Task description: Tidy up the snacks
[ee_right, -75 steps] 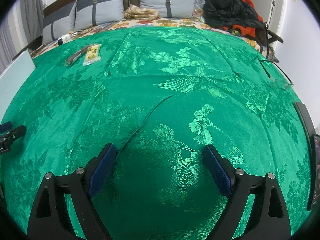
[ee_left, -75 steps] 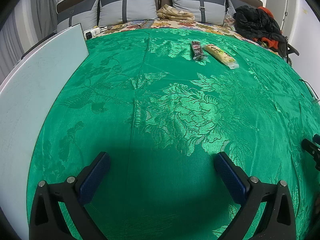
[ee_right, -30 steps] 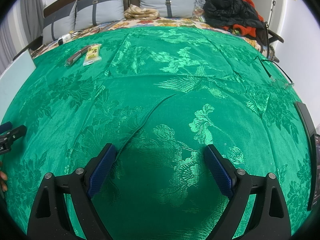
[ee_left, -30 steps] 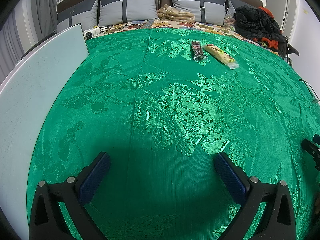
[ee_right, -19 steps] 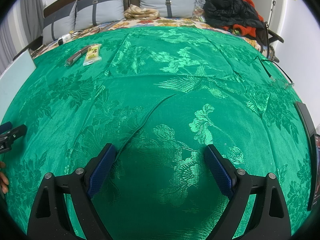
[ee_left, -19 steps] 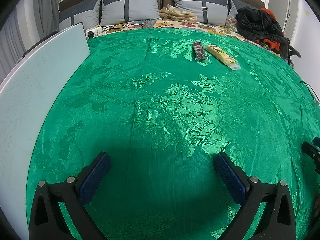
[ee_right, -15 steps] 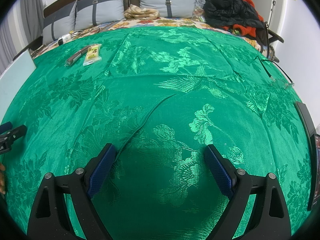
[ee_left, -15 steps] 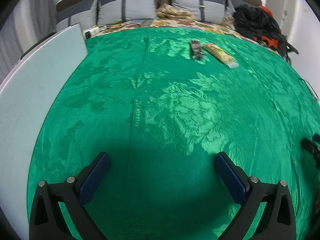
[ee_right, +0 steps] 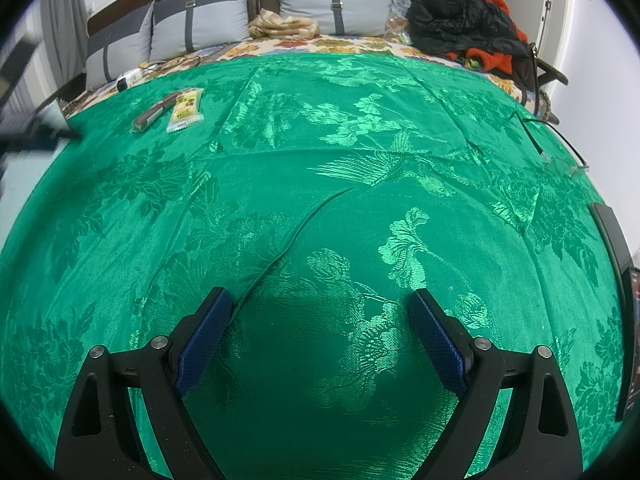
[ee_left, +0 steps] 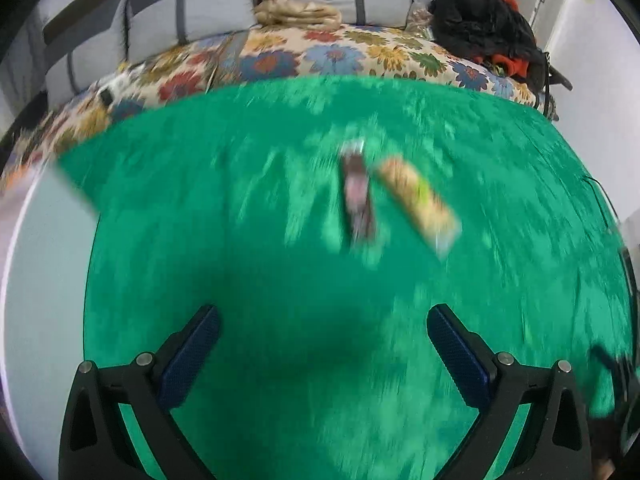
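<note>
Two snack packs lie side by side on the green cloth (ee_left: 280, 264): a dark brown bar (ee_left: 358, 196) and a yellow packet (ee_left: 418, 202), both blurred in the left wrist view. My left gripper (ee_left: 322, 332) is open and empty, short of them. In the right wrist view the dark bar (ee_right: 154, 113) and yellow packet (ee_right: 185, 109) sit far off at the upper left. My right gripper (ee_right: 318, 312) is open and empty over the green cloth (ee_right: 360, 160). The left gripper (ee_right: 28, 136) shows as a blurred dark shape at that view's left edge.
A pale board (ee_left: 40, 280) lies along the left of the cloth. Grey pillows (ee_right: 192, 28), a tan bundle (ee_right: 284, 26) and a black and orange heap of clothes (ee_right: 464, 28) sit at the bed's head. A cable (ee_right: 560, 148) and dark flat things (ee_right: 612, 232) lie at the right.
My left gripper has moved quickly forward toward the two snack packs, which now look much closer and blurred. The right gripper has stayed in place.
</note>
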Motion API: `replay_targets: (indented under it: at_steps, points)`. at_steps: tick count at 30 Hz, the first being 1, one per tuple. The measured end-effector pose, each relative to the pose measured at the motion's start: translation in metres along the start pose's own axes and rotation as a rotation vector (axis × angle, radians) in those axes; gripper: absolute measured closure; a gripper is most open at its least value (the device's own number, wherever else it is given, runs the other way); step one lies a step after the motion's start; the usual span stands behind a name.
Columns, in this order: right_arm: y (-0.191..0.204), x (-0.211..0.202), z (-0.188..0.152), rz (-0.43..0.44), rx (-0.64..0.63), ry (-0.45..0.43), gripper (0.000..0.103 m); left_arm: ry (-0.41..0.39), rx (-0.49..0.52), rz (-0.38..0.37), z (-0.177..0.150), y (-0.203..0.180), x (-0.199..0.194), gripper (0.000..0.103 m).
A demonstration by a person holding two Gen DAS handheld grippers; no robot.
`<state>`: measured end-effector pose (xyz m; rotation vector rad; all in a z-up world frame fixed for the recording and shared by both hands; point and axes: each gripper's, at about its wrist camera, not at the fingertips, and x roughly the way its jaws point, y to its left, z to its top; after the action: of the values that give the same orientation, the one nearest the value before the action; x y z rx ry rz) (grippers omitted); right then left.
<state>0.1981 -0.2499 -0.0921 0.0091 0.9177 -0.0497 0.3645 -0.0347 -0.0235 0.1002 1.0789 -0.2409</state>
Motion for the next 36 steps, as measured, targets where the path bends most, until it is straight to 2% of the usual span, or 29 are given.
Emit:
replay_targets:
  at_steps: [1, 3, 4, 6, 8, 10, 11, 14, 18, 21, 26, 31, 32, 33, 34, 35, 36]
  points:
    - [0.000, 0.000, 0.000, 0.000, 0.000, 0.000, 0.010, -0.002, 0.016, 0.020, 0.012, -0.004, 0.007, 0.006]
    - [0.000, 0.000, 0.000, 0.000, 0.000, 0.000, 0.010, 0.011, 0.037, 0.053, 0.033, -0.015, 0.027, 0.021]
    - [0.000, 0.000, 0.000, 0.000, 0.000, 0.000, 0.010, 0.029, 0.036, 0.058, 0.041, -0.018, 0.039, 0.025]
    - [0.000, 0.000, 0.000, 0.000, 0.000, 0.000, 0.010, 0.063, 0.025, 0.069, 0.048, -0.019, 0.059, 0.042]
    - [0.000, 0.000, 0.000, 0.000, 0.000, 0.000, 0.010, 0.090, 0.002, 0.075, 0.053, -0.018, 0.077, 0.052]
    - [0.000, 0.000, 0.000, 0.000, 0.000, 0.000, 0.010, 0.047, -0.033, 0.019, 0.055, -0.015, 0.080, 0.078]
    - [0.000, 0.000, 0.000, 0.000, 0.000, 0.000, 0.010, 0.036, -0.040, 0.019, 0.055, -0.015, 0.080, 0.085]
    - [0.000, 0.000, 0.000, 0.000, 0.000, 0.000, 0.010, 0.017, -0.050, 0.017, 0.048, -0.011, 0.074, 0.086]
    - [0.000, 0.000, 0.000, 0.000, 0.000, 0.000, 0.010, -0.003, -0.088, -0.007, 0.020, 0.003, 0.050, 0.086]
    - [0.000, 0.000, 0.000, 0.000, 0.000, 0.000, 0.010, -0.002, -0.105, -0.026, -0.019, 0.015, 0.021, 0.086]
    - [0.000, 0.000, 0.000, 0.000, 0.000, 0.000, 0.010, 0.029, -0.128, -0.020, -0.102, 0.023, -0.027, 0.086]
    - [0.000, 0.000, 0.000, 0.000, 0.000, 0.000, 0.010, 0.051, -0.124, -0.025, -0.166, 0.011, -0.044, 0.085]
    - [0.000, 0.000, 0.000, 0.000, 0.000, 0.000, 0.010, 0.036, -0.116, -0.018, -0.174, 0.008, -0.044, 0.081]
    - [0.000, 0.000, 0.000, 0.000, 0.000, 0.001, 0.010, 0.005, -0.104, -0.012, -0.178, 0.006, -0.046, 0.062]
    - [0.000, 0.000, 0.000, 0.000, 0.000, 0.001, 0.010, -0.003, -0.091, -0.008, -0.179, 0.003, -0.045, 0.050]
    - [0.000, 0.000, 0.000, 0.000, 0.000, 0.000, 0.010, -0.012, -0.081, 0.000, -0.179, 0.001, -0.043, 0.027]
    - [0.000, 0.000, 0.000, 0.000, 0.000, 0.001, 0.010, -0.021, -0.074, 0.028, -0.179, 0.001, -0.040, 0.020]
